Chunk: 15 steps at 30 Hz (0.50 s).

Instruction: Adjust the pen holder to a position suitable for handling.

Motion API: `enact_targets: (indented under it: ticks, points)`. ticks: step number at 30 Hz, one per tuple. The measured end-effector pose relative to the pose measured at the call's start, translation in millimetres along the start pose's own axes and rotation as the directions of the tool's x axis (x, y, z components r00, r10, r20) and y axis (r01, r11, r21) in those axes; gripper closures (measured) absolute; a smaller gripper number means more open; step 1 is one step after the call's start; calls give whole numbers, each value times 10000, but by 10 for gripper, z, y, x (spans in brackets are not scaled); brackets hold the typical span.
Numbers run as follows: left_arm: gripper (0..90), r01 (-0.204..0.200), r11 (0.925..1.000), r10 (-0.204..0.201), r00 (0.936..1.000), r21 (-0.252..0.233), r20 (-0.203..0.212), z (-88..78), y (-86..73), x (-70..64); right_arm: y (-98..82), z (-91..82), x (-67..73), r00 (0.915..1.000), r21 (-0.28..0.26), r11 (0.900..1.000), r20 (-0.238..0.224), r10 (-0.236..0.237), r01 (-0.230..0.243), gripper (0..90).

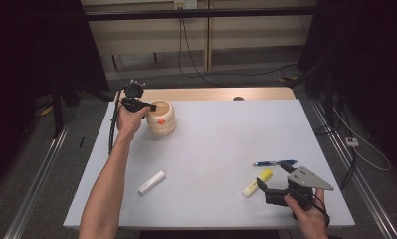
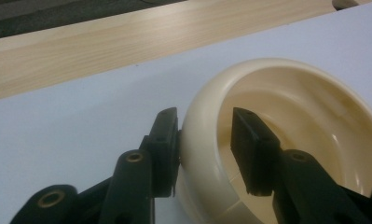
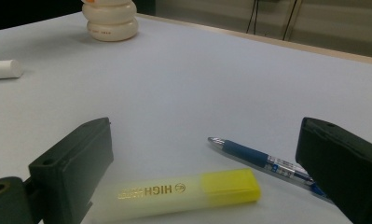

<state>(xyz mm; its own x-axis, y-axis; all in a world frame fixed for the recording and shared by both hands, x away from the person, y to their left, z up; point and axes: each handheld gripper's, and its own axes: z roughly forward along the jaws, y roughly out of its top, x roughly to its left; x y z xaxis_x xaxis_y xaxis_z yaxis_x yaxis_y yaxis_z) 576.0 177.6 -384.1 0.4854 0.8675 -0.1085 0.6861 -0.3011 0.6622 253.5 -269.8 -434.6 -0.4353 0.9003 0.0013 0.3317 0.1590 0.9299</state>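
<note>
A cream ribbed pot (image 1: 161, 118) stands at the table's far left, with a small orange mark (image 1: 161, 121) on its side. My left gripper (image 1: 151, 107) straddles its rim: in the left gripper view (image 2: 204, 114) one pad lies against the outer wall of the pot (image 2: 267, 70) and the other against the inner wall. My right gripper (image 1: 272, 173) rests open near the front right. In the right gripper view its jaws (image 3: 207, 128) stand wide apart around a yellow highlighter (image 3: 183, 190) and a blue pen (image 3: 258, 157), touching neither. The pot (image 3: 110, 21) shows far off there.
A white cylinder (image 1: 151, 182) lies front left of the middle on the pale table (image 1: 226, 129). The highlighter (image 1: 257, 182) and pen (image 1: 274, 162) lie by the right hand. A wooden strip (image 1: 211, 93) runs along the far edge. Dark stands and cables surround the table.
</note>
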Motion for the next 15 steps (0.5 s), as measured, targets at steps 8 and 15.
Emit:
enact_targets:
  ticks: [8,15]
  points:
    - [725,594,9981,-587,9974,-167,416,-5,-32,51,0,-4,1,10000,-34,10000,-21,-12,12,35]
    - [725,577,9977,-567,9979,-346,308,-38,-22,28,2,-6,-1,10000,-51,10000,-1,5,-5,35]
